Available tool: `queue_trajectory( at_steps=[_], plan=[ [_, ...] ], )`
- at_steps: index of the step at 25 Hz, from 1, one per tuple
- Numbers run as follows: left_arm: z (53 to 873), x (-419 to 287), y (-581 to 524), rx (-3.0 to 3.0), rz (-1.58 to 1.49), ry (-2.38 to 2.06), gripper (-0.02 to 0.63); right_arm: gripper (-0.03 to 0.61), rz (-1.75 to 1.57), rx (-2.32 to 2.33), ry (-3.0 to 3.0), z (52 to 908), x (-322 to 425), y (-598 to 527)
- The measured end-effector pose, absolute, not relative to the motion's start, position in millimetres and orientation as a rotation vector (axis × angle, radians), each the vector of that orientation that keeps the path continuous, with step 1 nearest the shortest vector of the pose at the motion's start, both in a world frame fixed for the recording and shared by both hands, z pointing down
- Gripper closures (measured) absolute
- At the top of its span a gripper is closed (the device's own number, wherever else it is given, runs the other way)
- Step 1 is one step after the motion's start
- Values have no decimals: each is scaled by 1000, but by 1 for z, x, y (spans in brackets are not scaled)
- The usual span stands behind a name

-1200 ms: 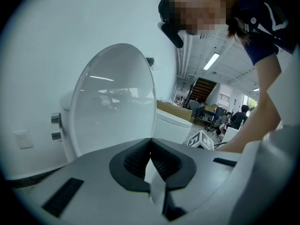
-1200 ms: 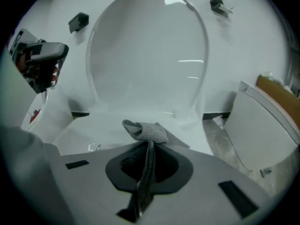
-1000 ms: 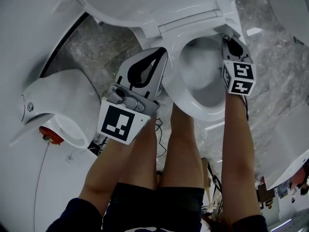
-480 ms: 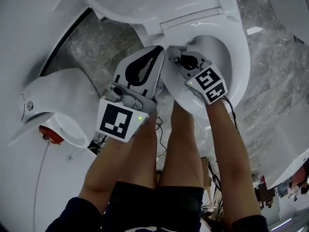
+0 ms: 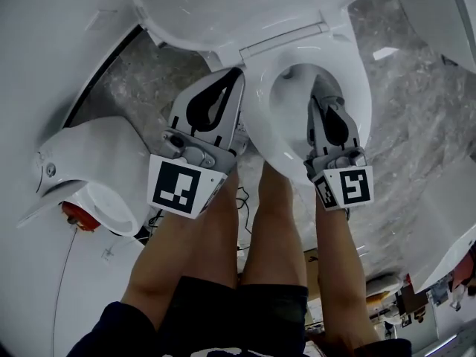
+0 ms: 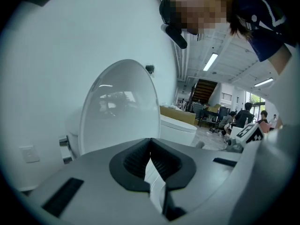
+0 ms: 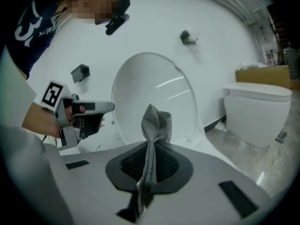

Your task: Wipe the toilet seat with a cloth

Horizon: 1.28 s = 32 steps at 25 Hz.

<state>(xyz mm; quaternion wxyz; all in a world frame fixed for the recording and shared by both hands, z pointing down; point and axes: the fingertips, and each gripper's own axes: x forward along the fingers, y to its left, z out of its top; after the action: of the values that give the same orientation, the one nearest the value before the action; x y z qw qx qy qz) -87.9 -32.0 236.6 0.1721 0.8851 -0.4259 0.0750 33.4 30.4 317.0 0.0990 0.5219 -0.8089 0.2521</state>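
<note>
The white toilet has its lid [image 5: 223,6] raised, and its seat [image 5: 260,129] rings the bowl [image 5: 294,88]. My right gripper [image 5: 318,95] hangs over the bowl's right side, shut on a grey cloth [image 7: 152,123]. The cloth sticks up in a bunch past the jaw tips of the right gripper [image 7: 151,142], in front of the lid [image 7: 140,86]. My left gripper [image 5: 236,73] is held beside the seat's left edge, its jaws shut with nothing in them. Seen in its own view, the left gripper [image 6: 150,140] points toward the lid [image 6: 119,109].
A second white fixture [image 5: 89,169] with a red part [image 5: 74,214] stands at the left. Grey marble floor [image 5: 405,95] surrounds the toilet. The person's legs [image 5: 275,229] are just before the bowl. Another toilet [image 7: 258,107] stands to the right.
My right gripper swept with the cloth from the seat's right side across to its left rim, then back over the bowl's right side. The left gripper barely moved.
</note>
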Motion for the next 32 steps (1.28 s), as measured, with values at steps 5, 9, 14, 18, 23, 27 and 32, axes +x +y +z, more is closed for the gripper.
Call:
queue_trajectory(
  at_steps=[5, 9, 14, 18, 23, 27, 32],
  plan=[
    [212, -89, -38, 2550, 198, -1248, 594, 551, 512, 1809, -2396, 239, 78, 29],
    [199, -89, -42, 2577, 201, -1248, 594, 552, 382, 1895, -2366, 198, 98, 30],
    [197, -88, -39, 2623, 235, -1202, 594, 552, 288, 1911, -2367, 171, 105, 28],
    [199, -85, -35, 2632, 256, -1189, 594, 554, 278, 1913, -2359, 170, 106, 28],
    [202, -84, -30, 2624, 262, -1194, 594, 554, 298, 1929, -2341, 176, 106, 30],
    [205, -84, -24, 2610, 269, -1197, 594, 554, 314, 1967, -2314, 175, 110, 33],
    [207, -84, -18, 2584, 277, -1207, 594, 554, 304, 1926, -2309, 176, 107, 38]
  ],
)
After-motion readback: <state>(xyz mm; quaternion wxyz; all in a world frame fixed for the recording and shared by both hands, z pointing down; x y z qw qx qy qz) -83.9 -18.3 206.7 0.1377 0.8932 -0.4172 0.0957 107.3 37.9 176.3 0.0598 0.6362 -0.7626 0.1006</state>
